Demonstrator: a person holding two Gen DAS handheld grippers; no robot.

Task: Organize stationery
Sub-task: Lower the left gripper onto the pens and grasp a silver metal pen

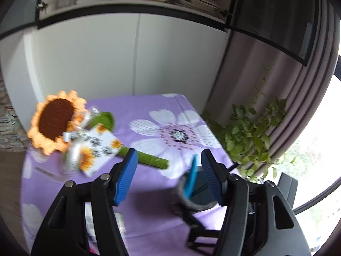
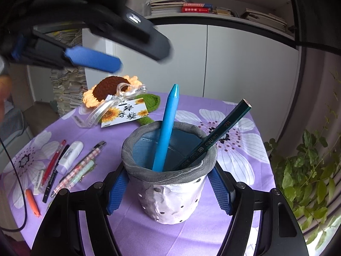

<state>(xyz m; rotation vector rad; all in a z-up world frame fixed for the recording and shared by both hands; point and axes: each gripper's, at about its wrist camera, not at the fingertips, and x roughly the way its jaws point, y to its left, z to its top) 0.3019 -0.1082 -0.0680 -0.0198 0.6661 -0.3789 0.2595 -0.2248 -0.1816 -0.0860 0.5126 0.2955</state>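
A pen holder (image 2: 170,200), white with small holes and a grey rolled rim, stands on the purple flowered tablecloth (image 2: 245,192). My right gripper (image 2: 168,181) is shut on its sides. A light blue pen (image 2: 167,128) and a dark green pencil (image 2: 215,140) lean inside it. My left gripper (image 1: 169,155) is open with nothing between its fingers; it hovers above and left of the holder (image 1: 191,202), where the blue pen (image 1: 192,177) pokes out. In the right wrist view the left gripper (image 2: 142,59) is up at the top left, blurred.
Several loose pens (image 2: 70,166), a white and purple marker (image 2: 70,155), an eraser (image 2: 38,181) and an orange piece (image 2: 33,202) lie left of the holder. A crocheted sunflower (image 2: 110,89) with a card (image 2: 123,113) lies behind. A leafy plant (image 2: 304,170) stands right of the table.
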